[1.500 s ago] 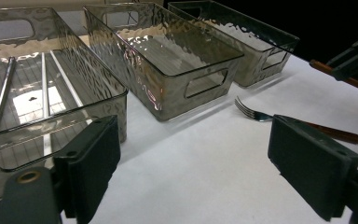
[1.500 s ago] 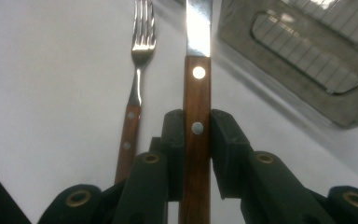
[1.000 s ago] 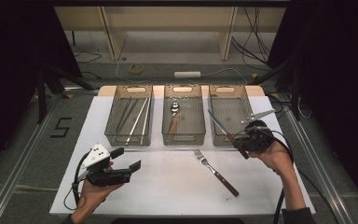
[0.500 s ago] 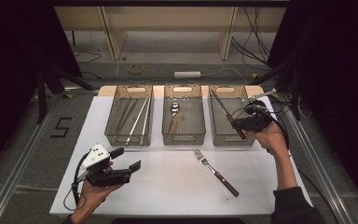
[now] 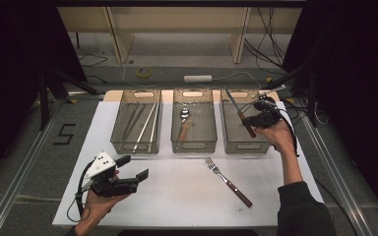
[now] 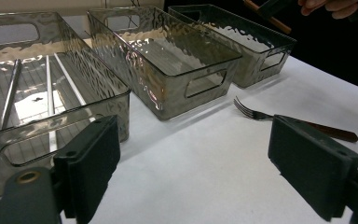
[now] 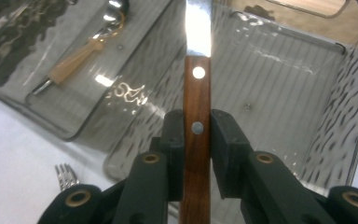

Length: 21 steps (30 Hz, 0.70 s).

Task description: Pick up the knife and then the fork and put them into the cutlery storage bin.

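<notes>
My right gripper is shut on the wooden handle of a knife, held above the right clear bin; the blade points away over the bin. My left gripper rests open near the table's front left, nothing between its pads. A fork with a wooden handle lies on the white mat in front of the bins, also in the left gripper view as the fork. The middle bin holds a spoon. The left bin holds metal chopsticks.
The white mat covers the table, with metal rails along both sides. Three clear bins stand in a row at the back. A wooden shelf frame and cables lie on the floor beyond the table.
My right gripper has carried the knife up and back, from beside the right bin to above it. The left gripper has stayed put.
</notes>
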{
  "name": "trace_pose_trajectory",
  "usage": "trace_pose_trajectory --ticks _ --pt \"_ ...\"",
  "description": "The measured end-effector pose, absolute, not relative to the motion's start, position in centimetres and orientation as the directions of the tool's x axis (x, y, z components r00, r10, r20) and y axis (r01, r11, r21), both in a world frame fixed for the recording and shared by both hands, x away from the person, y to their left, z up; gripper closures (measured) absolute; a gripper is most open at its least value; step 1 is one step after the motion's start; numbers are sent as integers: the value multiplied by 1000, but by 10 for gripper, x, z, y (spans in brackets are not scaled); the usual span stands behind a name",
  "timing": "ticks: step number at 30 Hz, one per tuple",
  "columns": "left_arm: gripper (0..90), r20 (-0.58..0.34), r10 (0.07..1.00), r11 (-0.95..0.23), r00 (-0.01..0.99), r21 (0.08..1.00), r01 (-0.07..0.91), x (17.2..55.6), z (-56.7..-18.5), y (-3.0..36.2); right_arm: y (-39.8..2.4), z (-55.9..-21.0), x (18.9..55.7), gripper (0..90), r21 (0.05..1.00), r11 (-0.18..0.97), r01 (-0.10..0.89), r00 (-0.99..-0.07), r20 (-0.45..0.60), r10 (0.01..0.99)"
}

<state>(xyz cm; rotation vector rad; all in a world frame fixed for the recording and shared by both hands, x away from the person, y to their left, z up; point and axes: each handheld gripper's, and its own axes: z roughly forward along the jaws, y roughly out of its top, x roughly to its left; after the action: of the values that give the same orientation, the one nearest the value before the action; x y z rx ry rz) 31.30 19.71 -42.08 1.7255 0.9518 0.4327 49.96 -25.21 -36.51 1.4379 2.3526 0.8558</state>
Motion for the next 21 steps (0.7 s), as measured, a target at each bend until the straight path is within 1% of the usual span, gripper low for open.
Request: trace_pose_trajectory --ticks 12,21 --pt "162 -162 771 -113 616 917 382 313 -421 198 -247 -390 515 767 567 267 780 -380 90 921" --pt "162 -165 769 -112 618 916 385 313 -421 197 -244 -405 517 760 546 249 800 -348 84 934"
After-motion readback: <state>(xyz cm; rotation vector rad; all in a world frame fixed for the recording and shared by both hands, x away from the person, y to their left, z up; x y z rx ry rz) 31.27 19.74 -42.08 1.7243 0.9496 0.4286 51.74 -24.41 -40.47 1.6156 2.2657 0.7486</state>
